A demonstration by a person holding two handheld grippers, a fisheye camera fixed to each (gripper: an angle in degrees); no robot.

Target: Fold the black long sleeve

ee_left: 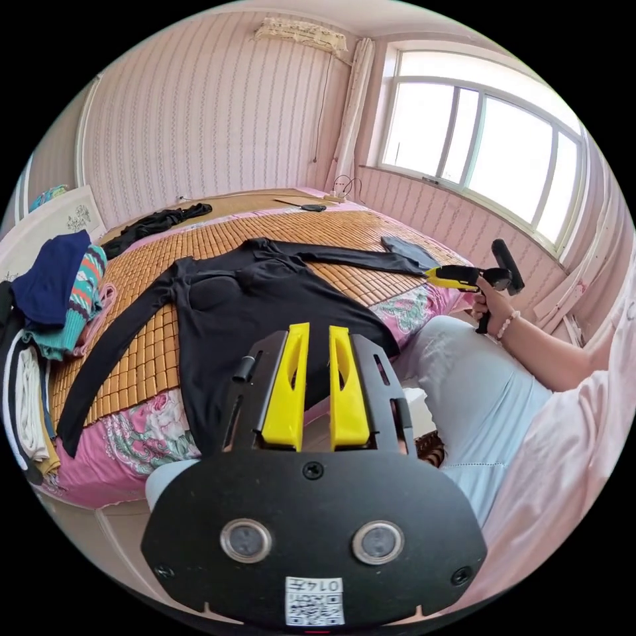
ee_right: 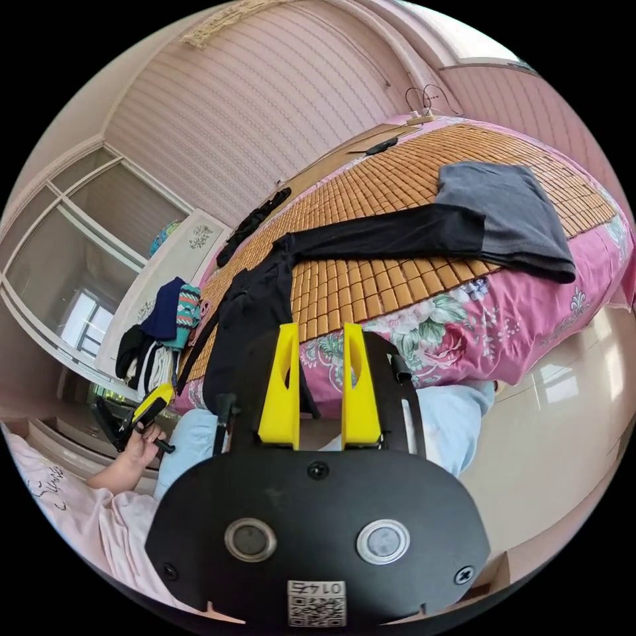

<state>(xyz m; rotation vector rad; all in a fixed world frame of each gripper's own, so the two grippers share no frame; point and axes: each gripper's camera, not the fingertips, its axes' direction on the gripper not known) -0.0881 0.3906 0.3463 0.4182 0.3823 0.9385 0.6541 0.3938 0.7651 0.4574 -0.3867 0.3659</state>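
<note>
The bed (ee_left: 152,430) carried a bamboo mat (ee_left: 344,232); ahead of the left tongs (ee_left: 317,338) lay the black long sleeve (ee_left: 265,298), a folded grey garment (ee_right: 510,205) beyond the right tongs (ee_right: 316,334)

Long sleeve (ee_left: 265,298): plain black. Bed mat (ee_left: 218,242): tan-orange woven squares. Sheet (ee_right: 530,318): pink w/ floral print. Folded cloth (ee_right: 510,205): grey. Walls (ee_left: 218,112): pale pink, vert. stripes. Gripper jaws yellow, bodies black. Clothes pile (ee_left: 56,298): navy, teal stripes, white.

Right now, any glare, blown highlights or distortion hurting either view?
Left gripper view: window overexposed, panes washed white; black long sleeve shows little fold detail. Right gripper view: glare patches on the glossy floor. Both: strong fisheye bending, dark corners, focus sharp.
</note>
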